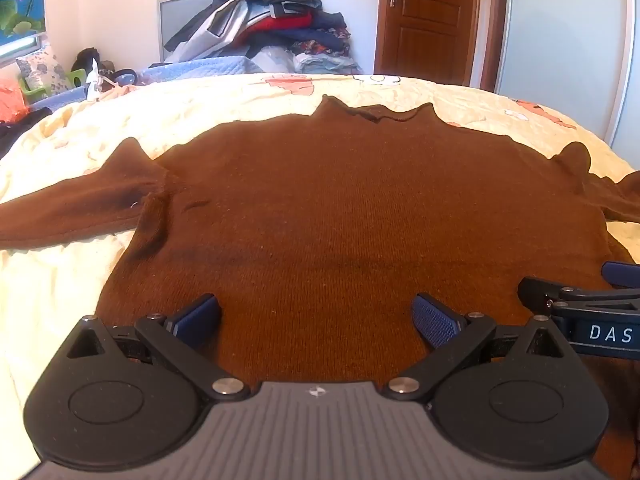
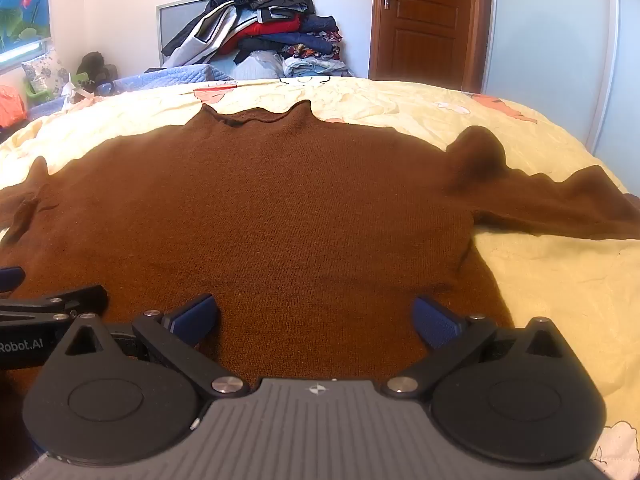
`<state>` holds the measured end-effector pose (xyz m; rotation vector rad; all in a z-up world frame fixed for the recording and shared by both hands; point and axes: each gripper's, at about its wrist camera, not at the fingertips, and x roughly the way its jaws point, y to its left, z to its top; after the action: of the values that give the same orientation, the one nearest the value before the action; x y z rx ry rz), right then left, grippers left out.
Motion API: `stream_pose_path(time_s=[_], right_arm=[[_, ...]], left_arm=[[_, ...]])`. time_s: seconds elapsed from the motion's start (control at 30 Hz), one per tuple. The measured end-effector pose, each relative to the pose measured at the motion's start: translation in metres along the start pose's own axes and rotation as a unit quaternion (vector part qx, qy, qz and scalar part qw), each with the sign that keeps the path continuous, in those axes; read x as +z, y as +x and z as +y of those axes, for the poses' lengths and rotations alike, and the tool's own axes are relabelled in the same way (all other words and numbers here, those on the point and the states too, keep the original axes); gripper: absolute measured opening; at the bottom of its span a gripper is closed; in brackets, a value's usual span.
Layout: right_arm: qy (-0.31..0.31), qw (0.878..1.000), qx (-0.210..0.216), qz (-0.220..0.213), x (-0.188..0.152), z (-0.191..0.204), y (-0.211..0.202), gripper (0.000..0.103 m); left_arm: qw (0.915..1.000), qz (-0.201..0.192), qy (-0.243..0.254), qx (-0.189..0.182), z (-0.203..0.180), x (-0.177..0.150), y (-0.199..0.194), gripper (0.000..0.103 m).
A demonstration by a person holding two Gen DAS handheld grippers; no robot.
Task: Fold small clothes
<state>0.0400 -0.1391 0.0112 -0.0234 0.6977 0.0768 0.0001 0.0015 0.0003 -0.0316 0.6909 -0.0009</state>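
Two wide-spread blue fingers (image 1: 200, 318) of the left gripper (image 1: 318, 322) frame the left wrist view, with nothing between them but the knit below. Under them a brown sweater (image 1: 340, 208) lies flat on a cream floral bedsheet (image 1: 60, 280), collar toward the far edge, hem nearest the camera. Its one sleeve (image 1: 68, 212) stretches out to the left across the sheet. At the right edge the right gripper (image 1: 592, 304) shows from the side, just beside the left one and low over the hem; its opening cannot be told from this angle. Beyond the bed sit a heap of clothes (image 1: 272, 12) and a wooden door (image 1: 428, 16).

One view over, the right wrist camera shows the right gripper (image 2: 316, 320) with its blue fingers (image 2: 436, 322) equally far apart, gripping nothing, over the sweater (image 2: 280, 208) near the hem. The other sleeve (image 2: 560, 204) runs off to the right, bunched at the shoulder. The left gripper (image 2: 44, 304) pokes in at the left edge.
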Motion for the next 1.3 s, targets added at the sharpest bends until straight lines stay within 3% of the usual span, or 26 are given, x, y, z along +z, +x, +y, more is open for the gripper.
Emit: stream_pose_path(time_s=[1.3], right_arm=[[0.001,1.0,-0.002,-0.007,-0.0019,-0.0007,-0.0012,0.103]], left_arm=[[1.0,0.001,0.004,0.009,-0.002,-0.0012,-0.0011,0.103]])
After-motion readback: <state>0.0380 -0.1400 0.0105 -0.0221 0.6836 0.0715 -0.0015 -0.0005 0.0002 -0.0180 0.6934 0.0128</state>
